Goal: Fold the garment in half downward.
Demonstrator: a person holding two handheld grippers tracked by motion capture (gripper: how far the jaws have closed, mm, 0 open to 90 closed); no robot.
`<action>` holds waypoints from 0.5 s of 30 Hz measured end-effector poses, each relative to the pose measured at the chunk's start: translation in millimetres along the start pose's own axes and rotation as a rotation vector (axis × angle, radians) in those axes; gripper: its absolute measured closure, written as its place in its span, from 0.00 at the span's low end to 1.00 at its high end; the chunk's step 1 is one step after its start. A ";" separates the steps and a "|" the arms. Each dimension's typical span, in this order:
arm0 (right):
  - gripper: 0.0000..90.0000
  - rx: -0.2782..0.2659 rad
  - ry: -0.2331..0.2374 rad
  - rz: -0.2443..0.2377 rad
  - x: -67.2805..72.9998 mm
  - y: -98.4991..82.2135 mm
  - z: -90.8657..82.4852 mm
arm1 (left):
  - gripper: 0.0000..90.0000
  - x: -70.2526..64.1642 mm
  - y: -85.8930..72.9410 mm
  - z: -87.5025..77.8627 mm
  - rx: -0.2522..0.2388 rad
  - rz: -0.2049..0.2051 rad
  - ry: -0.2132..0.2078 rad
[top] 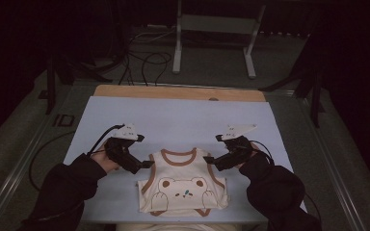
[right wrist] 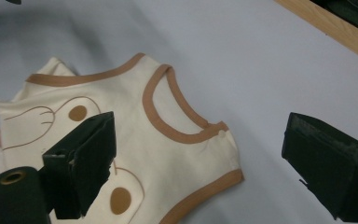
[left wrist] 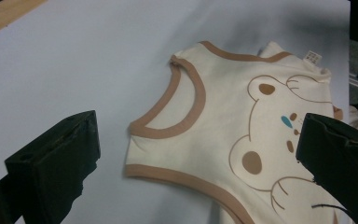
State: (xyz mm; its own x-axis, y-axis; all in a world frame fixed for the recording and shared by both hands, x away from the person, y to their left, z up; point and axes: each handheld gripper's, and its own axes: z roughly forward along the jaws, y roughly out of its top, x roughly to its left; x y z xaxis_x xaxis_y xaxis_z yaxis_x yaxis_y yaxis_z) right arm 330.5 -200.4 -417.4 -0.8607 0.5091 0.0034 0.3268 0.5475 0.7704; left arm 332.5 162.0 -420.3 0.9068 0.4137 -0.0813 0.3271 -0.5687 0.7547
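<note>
— High view: what does it give that the claw cameras lack?
— Both claws at once, the left claw (top: 148, 164) at one shoulder of the cream bear vest (top: 183, 187), the right claw (top: 211, 160) at the other, on the pale tabletop (top: 183, 120). A metal stand (top: 217, 29) sits on the floor beyond.
— And the left gripper view?
— A white label (left wrist: 313, 57) on the vest's far edge. The shoulder strap (left wrist: 168, 121) lies between the wide-open jaws, nothing gripped.
— The right?
— Jaws equally wide and empty; one hangs over the bear print (right wrist: 74, 116), the other over bare tabletop. Nothing blocks either claw.
</note>
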 end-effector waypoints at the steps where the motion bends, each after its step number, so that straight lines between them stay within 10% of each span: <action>1: 0.11 0.005 0.003 0.000 -1.4 -0.1 1.9 | 0.00 1.2 0.3 1.7 0.001 -0.009 -0.004; 15: 0.11 0.041 0.045 0.020 -19.8 -6.6 29.3 | 0.00 18.0 -6.5 29.9 0.069 -0.060 -0.025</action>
State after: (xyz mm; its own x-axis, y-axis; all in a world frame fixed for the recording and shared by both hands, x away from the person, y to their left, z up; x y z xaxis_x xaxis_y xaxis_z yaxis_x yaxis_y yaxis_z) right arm 356.8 -194.7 -441.2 -0.8704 0.4901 0.0476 0.3589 0.5652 0.7428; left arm 354.6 151.9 -446.2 0.8912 0.4307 -0.1420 0.3976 -0.5915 0.7015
